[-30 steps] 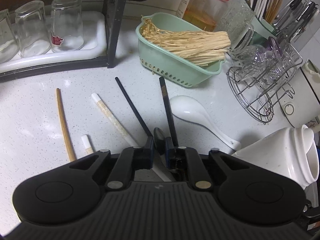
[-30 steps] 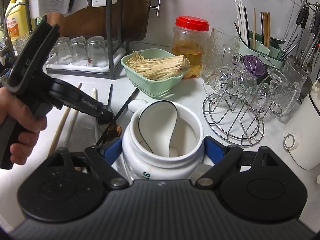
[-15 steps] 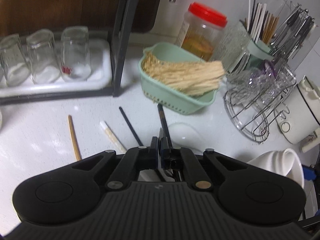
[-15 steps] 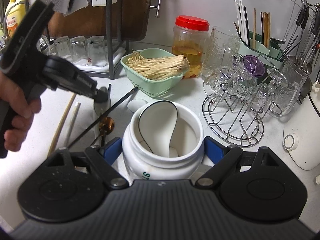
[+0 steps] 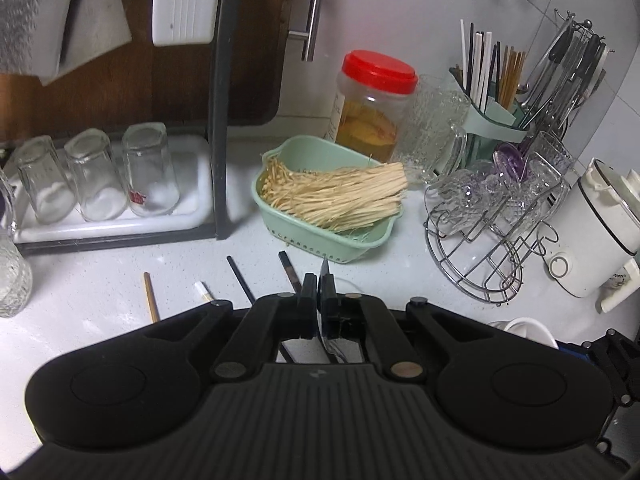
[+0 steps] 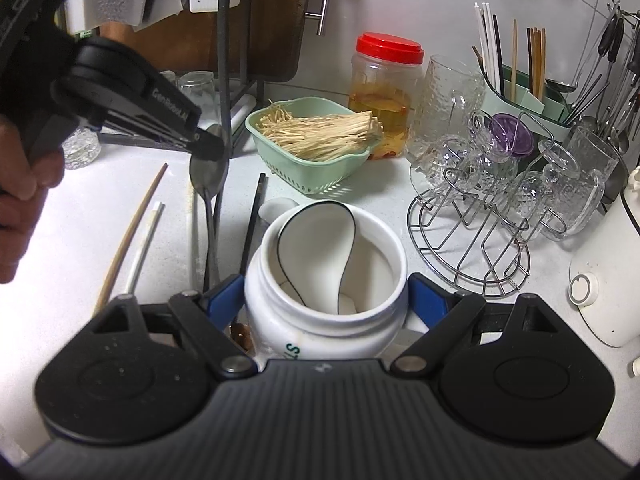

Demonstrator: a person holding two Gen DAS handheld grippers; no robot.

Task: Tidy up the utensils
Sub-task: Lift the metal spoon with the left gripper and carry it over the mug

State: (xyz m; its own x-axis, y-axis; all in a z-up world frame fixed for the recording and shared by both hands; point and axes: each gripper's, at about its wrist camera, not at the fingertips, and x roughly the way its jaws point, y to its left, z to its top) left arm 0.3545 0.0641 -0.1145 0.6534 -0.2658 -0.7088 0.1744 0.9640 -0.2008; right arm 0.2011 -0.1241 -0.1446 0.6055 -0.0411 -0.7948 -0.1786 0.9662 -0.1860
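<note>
My left gripper [image 5: 319,281] is shut on a metal spoon [image 6: 207,184]. In the right wrist view the left gripper [image 6: 208,148] pinches the spoon's bowl above the counter, and the handle hangs down. My right gripper [image 6: 326,300] has its blue pads pressed on a white ceramic jar [image 6: 280,320] with a black-rimmed white spoon [image 6: 320,236] inside. On the counter lie a wooden chopstick [image 6: 132,232], a white chopstick [image 6: 146,240], a black chopstick [image 6: 252,224] and a white soup spoon [image 6: 276,208]. A green utensil holder [image 5: 492,116] with chopsticks stands at the back right.
A green basket of enoki mushrooms [image 5: 332,200] sits mid-counter, with a red-lidded jar [image 5: 372,108] behind it. A wire rack of glass cups [image 5: 492,216] and a white appliance [image 5: 592,232] stand on the right. Upturned glasses [image 5: 100,176] rest in the black dish rack on the left.
My left gripper closed on the metal spoon and lifted it off the counter, rising and tilting up. The right gripper and its jar stayed still.
</note>
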